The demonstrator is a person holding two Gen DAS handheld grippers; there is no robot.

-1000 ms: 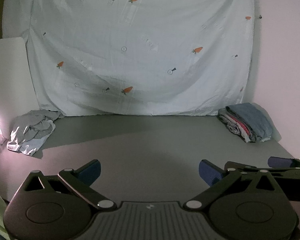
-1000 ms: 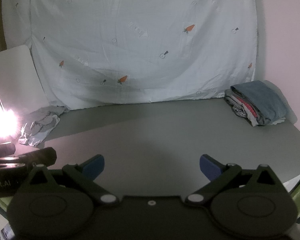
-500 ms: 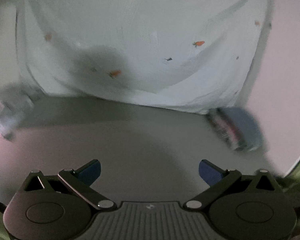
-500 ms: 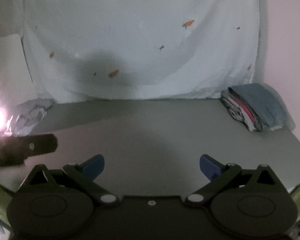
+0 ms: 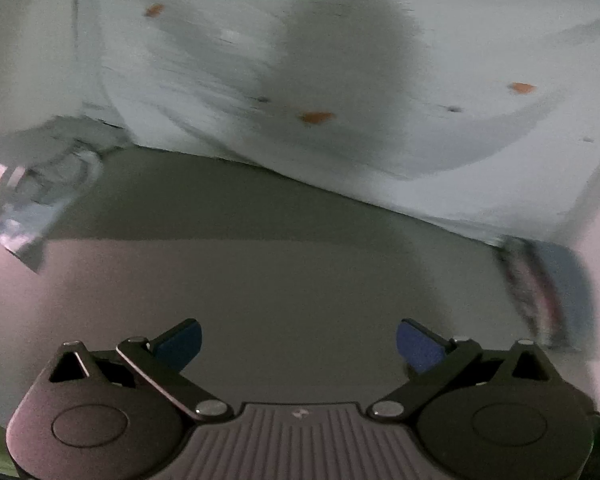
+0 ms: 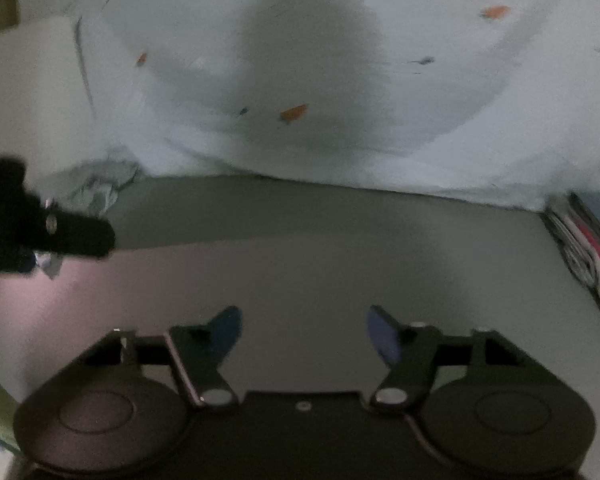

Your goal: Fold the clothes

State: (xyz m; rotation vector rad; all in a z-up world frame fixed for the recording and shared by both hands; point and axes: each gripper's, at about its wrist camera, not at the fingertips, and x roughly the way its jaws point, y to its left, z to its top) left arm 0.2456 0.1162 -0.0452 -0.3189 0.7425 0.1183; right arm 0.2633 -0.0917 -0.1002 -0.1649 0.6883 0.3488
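- Both claws hang over bare grey bench (image 5: 284, 280) with nothing between their blue pads. My left claw (image 5: 298, 344) stands spread wide; my right claw (image 6: 305, 334) has just been closing partway, yet its jaws stay clearly apart and pinch nothing.
- Unfolded work waits as a crumpled pale grey heap of clothes (image 5: 40, 184) at the far left of the bench, against the hanging white sheet with orange carrot prints (image 5: 440, 60). In the right wrist view that heap (image 6: 96, 188) sits just behind the dark body of my other claw.
- Finished garments sit apart on the far right: a neat stack of folded clothes, blue on top with red and white edges (image 6: 592, 256). I judge the two piles are kept at opposite ends so the middle stays free as folding space.
- Both views are smeared, so fine detail of the heap is lost.
- My reading: I am between garments, heading left for the next piece. Neither claw touches cloth yet.
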